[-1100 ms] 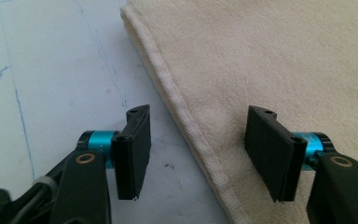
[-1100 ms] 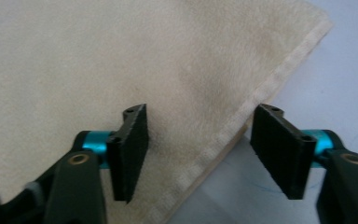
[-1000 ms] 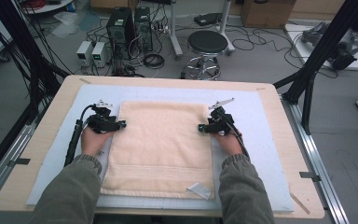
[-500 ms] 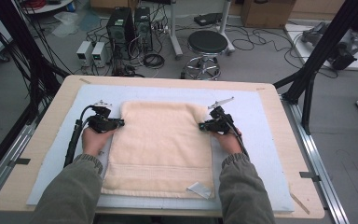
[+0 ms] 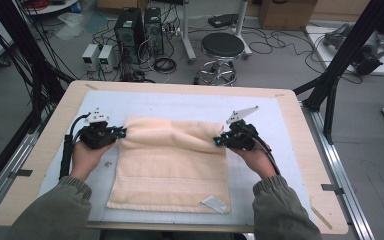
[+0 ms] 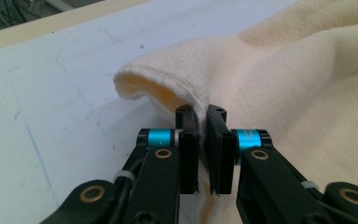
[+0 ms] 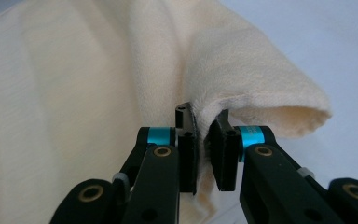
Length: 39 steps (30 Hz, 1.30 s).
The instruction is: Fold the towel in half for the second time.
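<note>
Wooden table [image 5: 40, 165] with pale mat [image 5: 180, 107]; stool [image 5: 222, 47] behind on cable-strewn floor [image 5: 280, 55].

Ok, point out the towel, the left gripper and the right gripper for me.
towel [image 5: 172, 167]: high view, middle of its flat part.
left gripper [image 6: 203, 140]: left gripper view, between its fingertips, pinching the towel's edge.
right gripper [image 7: 204, 140]: right gripper view, between its fingertips, pinching towel.

No readable text, label or number anywhere — not on any surface.
</note>
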### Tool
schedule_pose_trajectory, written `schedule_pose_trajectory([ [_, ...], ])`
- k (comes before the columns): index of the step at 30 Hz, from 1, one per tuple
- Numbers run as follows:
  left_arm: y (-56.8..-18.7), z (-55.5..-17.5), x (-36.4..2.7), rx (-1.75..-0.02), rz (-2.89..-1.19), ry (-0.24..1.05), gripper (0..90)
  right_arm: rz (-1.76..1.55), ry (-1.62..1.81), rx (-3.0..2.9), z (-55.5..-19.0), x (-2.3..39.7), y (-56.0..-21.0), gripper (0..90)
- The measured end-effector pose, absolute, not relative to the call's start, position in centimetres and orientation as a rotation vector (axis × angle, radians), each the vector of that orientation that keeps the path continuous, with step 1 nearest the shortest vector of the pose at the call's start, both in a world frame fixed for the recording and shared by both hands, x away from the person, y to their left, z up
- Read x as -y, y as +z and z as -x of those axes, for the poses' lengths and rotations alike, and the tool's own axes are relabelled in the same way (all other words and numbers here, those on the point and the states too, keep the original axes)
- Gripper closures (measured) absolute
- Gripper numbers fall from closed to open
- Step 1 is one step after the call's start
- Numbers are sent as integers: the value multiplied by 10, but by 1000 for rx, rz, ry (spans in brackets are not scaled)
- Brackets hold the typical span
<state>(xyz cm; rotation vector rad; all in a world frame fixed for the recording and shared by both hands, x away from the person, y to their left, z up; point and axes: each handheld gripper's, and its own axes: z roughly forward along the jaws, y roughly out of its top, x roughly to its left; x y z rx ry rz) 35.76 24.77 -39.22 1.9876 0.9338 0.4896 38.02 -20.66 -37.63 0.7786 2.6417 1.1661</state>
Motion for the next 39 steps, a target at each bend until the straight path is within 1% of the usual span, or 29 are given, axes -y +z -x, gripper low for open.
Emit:
schedule_pose_trajectory([
  [4,-404,-323,-250,-892,-2014,449,836,-748,1124,-2733,-346,207,-385,814],
  [5,-410,-315,-251,-892,-2033,424,832,-734,1120,-2742,-341,207,-389,793],
  [6,-416,-307,-252,-888,-2050,384,820,-751,1101,-2764,-336,208,-395,728],
  [7,-420,-302,-253,-886,-2067,363,792,-783,1046,-2779,-333,209,-400,652],
  [9,-421,-297,-258,-890,-2078,356,662,-816,1062,-2753,-330,216,-401,586],
  [11,-415,-298,-262,-885,-2075,365,600,-851,1120,-2699,-332,225,-396,542],
  [13,-403,-305,-264,-889,-2067,409,552,-881,1152,-2649,-338,230,-389,496],
  [15,-393,-316,-263,-885,-2057,435,522,-892,1184,-2612,-346,231,-382,470],
  [17,-389,-327,-262,-891,-2046,460,505,-893,1199,-2584,-357,230,-375,453],
  [20,-392,-353,-257,-929,-2040,494,495,-929,1200,-2553,-377,225,-373,452],
  [22,-402,-369,-255,-970,-2036,493,487,-939,1160,-2554,-390,219,-379,447],
  [24,-414,-381,-252,-1000,-2040,468,481,-975,1126,-2585,-404,213,-392,427],
  [28,-433,-394,-247,-1039,-2074,377,460,-1047,1066,-2669,-421,208,-420,378],
  [30,-437,-397,-248,-1045,-2071,310,476,-1071,1066,-2707,-424,206,-431,378],
  [31,-438,-397,-248,-1048,-2065,286,505,-1063,1084,-2683,-423,206,-432,417],
  [32,-438,-397,-249,-1054,-2059,275,543,-1079,1104,-2690,-423,207,-432,484],
  [33,-437,-397,-249,-1051,-2062,270,594,-1070,1141,-2722,-424,208,-433,603],
  [34,-436,-396,-249,-1046,-2068,277,671,-1060,1166,-2760,-424,207,-433,656],
  [35,-435,-395,-249,-1043,-2075,288,723,-1041,1139,-2770,-422,204,-432,726],
  [36,-433,-394,-248,-1032,-2085,305,763,-1006,1144,-2783,-421,202,-431,765],
  [37,-432,-393,-248,-1026,-2088,321,782,-974,1135,-2783,-419,200,-429,786],
  [39,-426,-390,-248,-1017,-2080,352,799,-948,1118,-2763,-416,198,-424,806],
])
